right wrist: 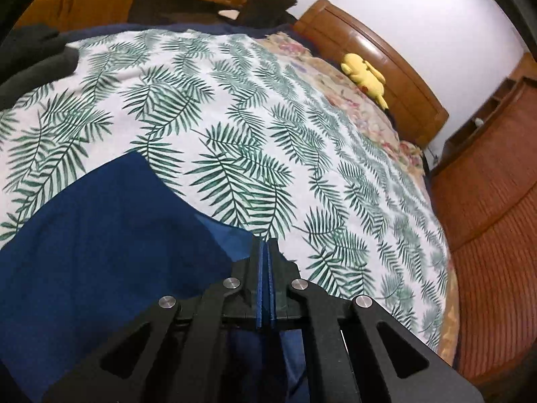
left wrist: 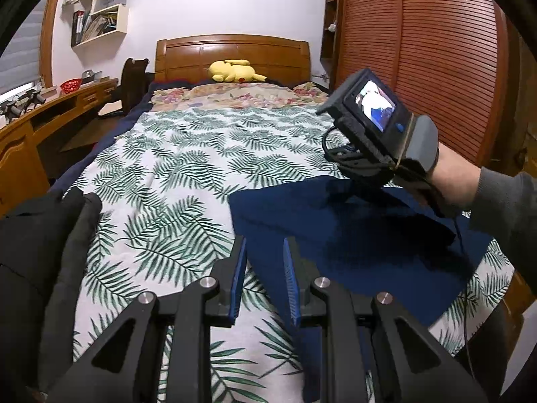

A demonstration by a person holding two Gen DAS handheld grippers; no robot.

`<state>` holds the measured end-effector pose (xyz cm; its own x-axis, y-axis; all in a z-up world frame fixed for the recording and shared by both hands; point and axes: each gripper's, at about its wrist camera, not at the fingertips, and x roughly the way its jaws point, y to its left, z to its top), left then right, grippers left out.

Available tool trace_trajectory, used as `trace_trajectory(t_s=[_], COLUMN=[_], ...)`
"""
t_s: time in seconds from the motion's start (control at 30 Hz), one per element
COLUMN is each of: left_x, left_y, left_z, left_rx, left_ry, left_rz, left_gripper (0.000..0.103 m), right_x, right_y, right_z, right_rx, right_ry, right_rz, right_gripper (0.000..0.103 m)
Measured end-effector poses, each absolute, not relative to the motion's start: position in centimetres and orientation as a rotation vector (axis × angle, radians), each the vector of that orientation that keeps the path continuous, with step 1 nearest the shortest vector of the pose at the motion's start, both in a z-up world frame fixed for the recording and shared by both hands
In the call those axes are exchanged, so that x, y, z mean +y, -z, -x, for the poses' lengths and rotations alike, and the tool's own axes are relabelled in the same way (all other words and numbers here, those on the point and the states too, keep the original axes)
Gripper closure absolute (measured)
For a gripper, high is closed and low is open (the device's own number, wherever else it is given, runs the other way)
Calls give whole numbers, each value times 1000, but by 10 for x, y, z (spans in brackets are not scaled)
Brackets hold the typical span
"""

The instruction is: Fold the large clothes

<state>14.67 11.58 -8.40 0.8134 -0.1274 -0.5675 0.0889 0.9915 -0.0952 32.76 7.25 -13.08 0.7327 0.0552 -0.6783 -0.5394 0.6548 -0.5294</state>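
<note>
Our right tongs (right wrist: pixel 266 255) pinched shut on the blue cloth (right wrist: pixel 110 221)

Left tongs (left wrist: pixel 263 255) sit slightly open with nothing between the pads, hovering at the cloth's near edge. We've got the cloth spread on the leafy bedspread (right wrist: pixel 235 117), one corner lifted. Black jacket (left wrist: pixel 40 252) piled at the left side.

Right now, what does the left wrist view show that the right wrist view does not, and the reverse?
Only the left wrist view shows the right gripper's body with its small screen, the hand holding it, the wall shelves, and the left gripper, fingers apart over the cloth's edge. Only the right wrist view shows the right gripper with fingers closed together. Both show the navy garment, the leaf-print bedspread, the yellow plush toy and the headboard.
</note>
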Motion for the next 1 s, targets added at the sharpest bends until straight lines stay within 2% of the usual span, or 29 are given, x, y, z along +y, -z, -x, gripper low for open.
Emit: trace_trajectory(t_s=[0.27, 0.37, 0.47, 0.5, 0.53, 0.73, 1.0], left_x=[83, 66, 52, 45, 41, 14, -10], left_y=[83, 83, 83, 83, 83, 86, 92], left_z=[-152, -156, -161, -164, -166, -181, -196], left_rx=[605, 607, 611, 612, 612, 624, 639], left_ry=[170, 200, 225, 236, 242, 279, 293], left_rz=[29, 20, 11, 7, 5, 6, 4], left_gripper=[83, 83, 83, 83, 83, 83, 83], right_x=[31, 1, -36, -44, -55, -105, -142], right_y=[110, 105, 104, 105, 106, 116, 127], right_z=[-298, -284, -270, -267, -262, -231, -188], right_rx=[710, 733, 771, 782, 798, 863, 895], right_ry=[-427, -428, -408, -401, -396, -404, -436], right_rz=[678, 615, 548, 537, 523, 445, 382], right_gripper=[101, 94, 70, 58, 53, 48, 46])
